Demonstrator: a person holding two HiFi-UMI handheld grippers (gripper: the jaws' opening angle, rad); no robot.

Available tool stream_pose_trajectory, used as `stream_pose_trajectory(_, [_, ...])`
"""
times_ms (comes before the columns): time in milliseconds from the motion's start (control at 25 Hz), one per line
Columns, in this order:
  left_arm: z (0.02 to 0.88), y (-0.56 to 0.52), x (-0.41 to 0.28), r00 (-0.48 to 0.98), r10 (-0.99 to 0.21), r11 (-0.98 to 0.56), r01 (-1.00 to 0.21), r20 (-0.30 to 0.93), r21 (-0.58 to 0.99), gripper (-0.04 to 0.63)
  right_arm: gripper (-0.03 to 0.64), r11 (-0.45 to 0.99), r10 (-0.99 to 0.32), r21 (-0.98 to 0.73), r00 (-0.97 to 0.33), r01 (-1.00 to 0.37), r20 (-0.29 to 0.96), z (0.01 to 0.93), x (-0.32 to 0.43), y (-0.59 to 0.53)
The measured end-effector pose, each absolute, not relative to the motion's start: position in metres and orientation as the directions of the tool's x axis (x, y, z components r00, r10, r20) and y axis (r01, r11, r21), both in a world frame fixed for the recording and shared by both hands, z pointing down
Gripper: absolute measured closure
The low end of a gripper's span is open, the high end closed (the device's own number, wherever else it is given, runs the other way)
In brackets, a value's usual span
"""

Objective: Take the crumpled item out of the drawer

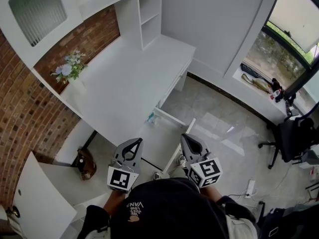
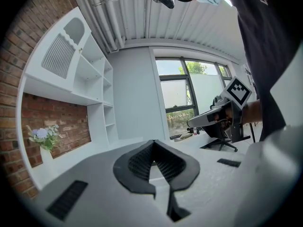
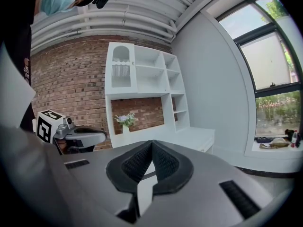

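Note:
In the head view the white desk (image 1: 124, 83) has its drawer (image 1: 167, 142) pulled out toward me. A small pale blue-green crumpled item (image 1: 151, 117) lies at the drawer's far left corner. Both grippers are held close to my body, above and short of the drawer. My left gripper (image 1: 135, 142) is shut with nothing between its ribbed pads (image 2: 142, 162). My right gripper (image 1: 186, 137) is likewise shut and empty, its fingertips (image 3: 163, 161) meeting at a point. Each gripper view shows the other gripper alongside: the right gripper (image 2: 201, 121) and the left gripper (image 3: 97, 137).
A vase of flowers (image 1: 70, 71) stands at the desk's back left, with a shelf unit (image 1: 149, 14) at its far end. A brown object (image 1: 85, 163) lies on the floor under the desk. A black office chair (image 1: 289, 138) and a power strip (image 1: 250, 187) are to the right.

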State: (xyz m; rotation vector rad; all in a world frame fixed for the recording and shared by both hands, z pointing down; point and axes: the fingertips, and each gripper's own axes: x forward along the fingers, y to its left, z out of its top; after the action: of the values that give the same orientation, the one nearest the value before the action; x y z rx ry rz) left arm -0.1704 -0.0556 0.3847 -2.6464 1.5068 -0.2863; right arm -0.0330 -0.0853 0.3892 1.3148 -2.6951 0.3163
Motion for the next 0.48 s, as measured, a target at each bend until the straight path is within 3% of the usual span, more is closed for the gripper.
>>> stream_pose_trajectory(480, [0.3877,-0.0516,-0.1680,0.503,-0.856,-0.517,-0.842,0.120,-0.153,0.589,0.617,0.591,-0.770,-0.123,-0.603,-0.797,0.211,0.3920,-0.0296,-0.0832])
